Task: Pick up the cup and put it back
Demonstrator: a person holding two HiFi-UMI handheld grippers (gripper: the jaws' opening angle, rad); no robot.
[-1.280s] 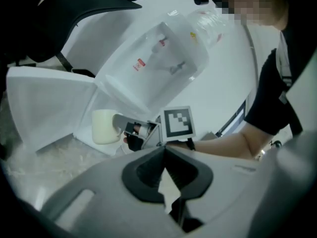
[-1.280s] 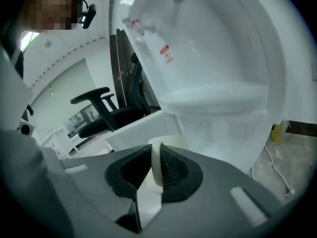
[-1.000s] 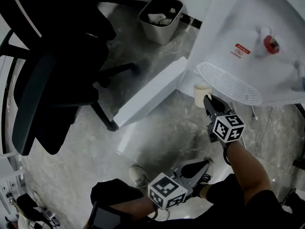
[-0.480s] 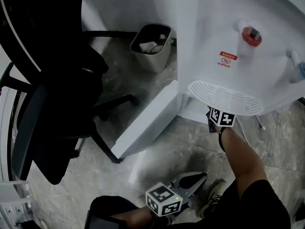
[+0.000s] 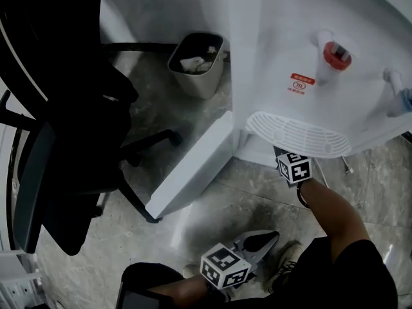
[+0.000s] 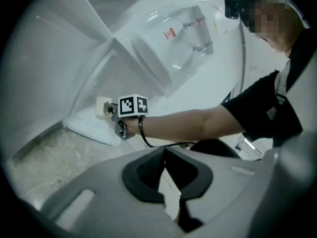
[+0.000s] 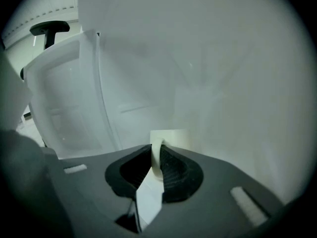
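A white water dispenser [image 5: 309, 44] is standing with its lower cabinet door [image 5: 193, 166] swung open, beside a dark office chair [image 5: 64, 140] and a waste bin [image 5: 196, 66]. Under the drip tray [image 5: 299, 134], the right gripper [image 7: 157, 155] is pinching the wall of the pale cup [image 7: 173, 137] at the mouth of the open compartment. The left gripper [image 6: 164, 150] is hanging idle near the person's knee, jaws together on nothing. The pick-up looks done; setting the cup down and letting go remain, and whether it is resting on the shelf is unclear.
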